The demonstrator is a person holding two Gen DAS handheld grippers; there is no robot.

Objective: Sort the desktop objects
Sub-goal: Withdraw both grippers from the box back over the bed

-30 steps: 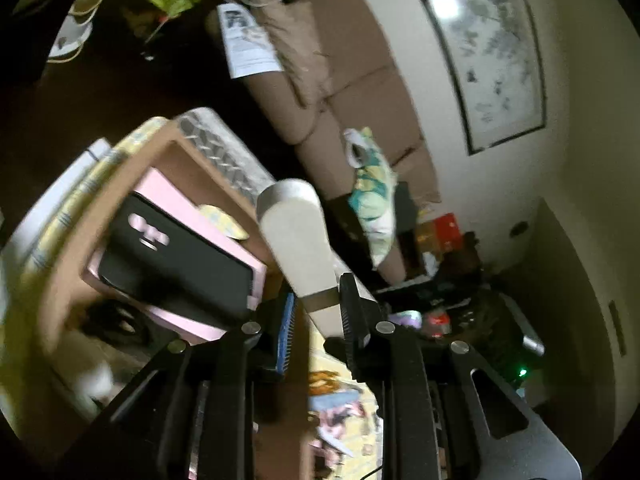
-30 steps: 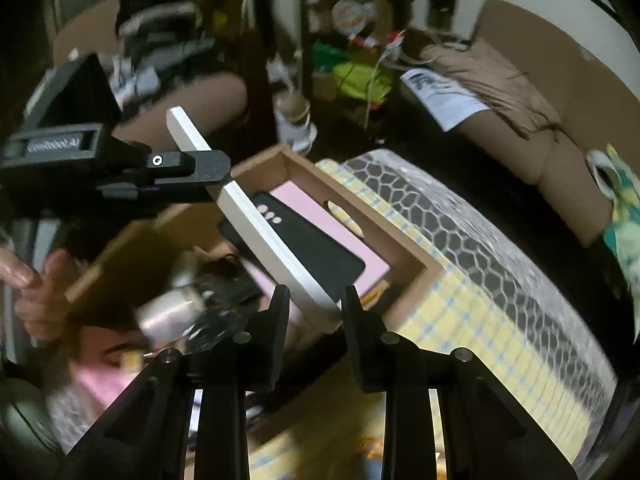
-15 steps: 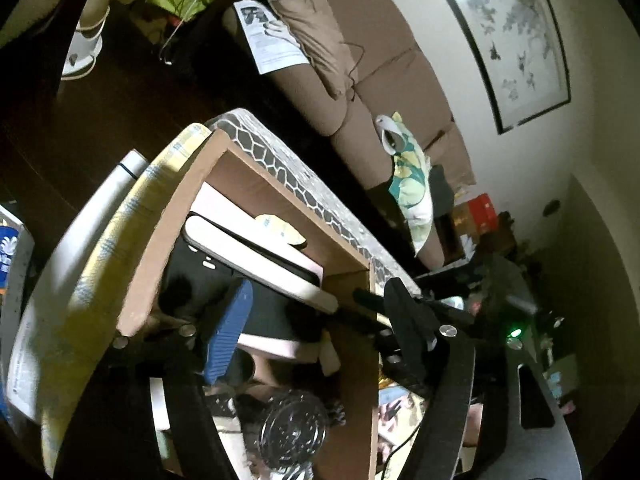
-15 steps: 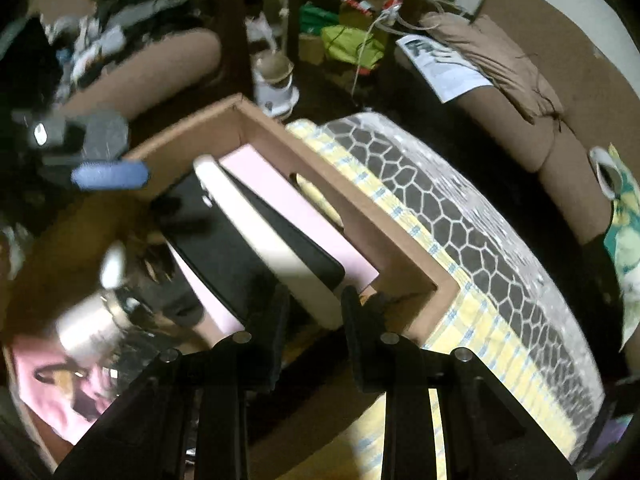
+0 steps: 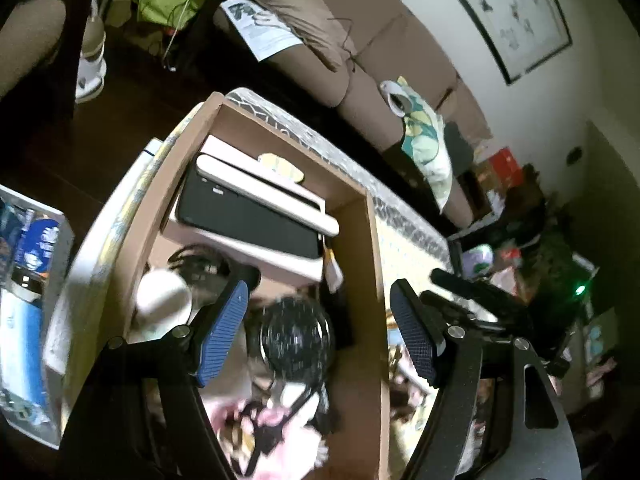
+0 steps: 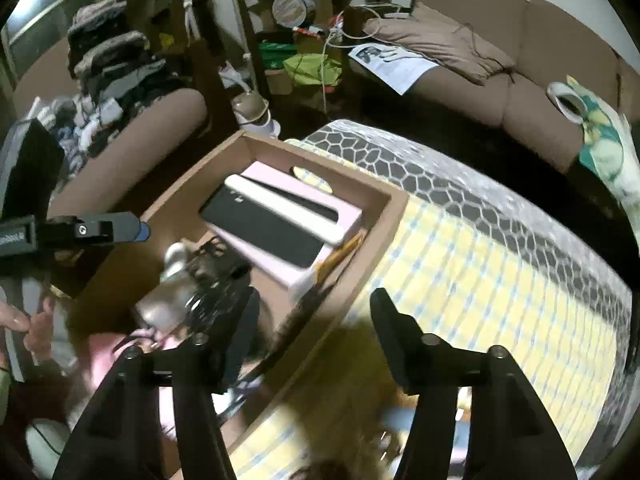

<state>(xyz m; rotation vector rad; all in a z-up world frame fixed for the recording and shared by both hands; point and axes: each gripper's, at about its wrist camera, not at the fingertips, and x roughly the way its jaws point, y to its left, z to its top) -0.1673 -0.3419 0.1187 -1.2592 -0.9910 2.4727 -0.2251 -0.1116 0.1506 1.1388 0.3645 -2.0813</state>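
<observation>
Evidently, in the left wrist view the left tongs (image 5: 320,322) gape empty above the cardboard box (image 5: 374,264) holding the cream bar (image 5: 266,196), while the right wrist view shows the right tongs (image 6: 316,330) equally wide and empty, so fetching another table item likely follows.

A surface (image 6: 500,248) covered with a yellow-checked, grey-honeycomb-edged cloth carries an open cardboard box (image 6: 372,248) at its corner nearest the armchair (image 6: 132,136).
</observation>
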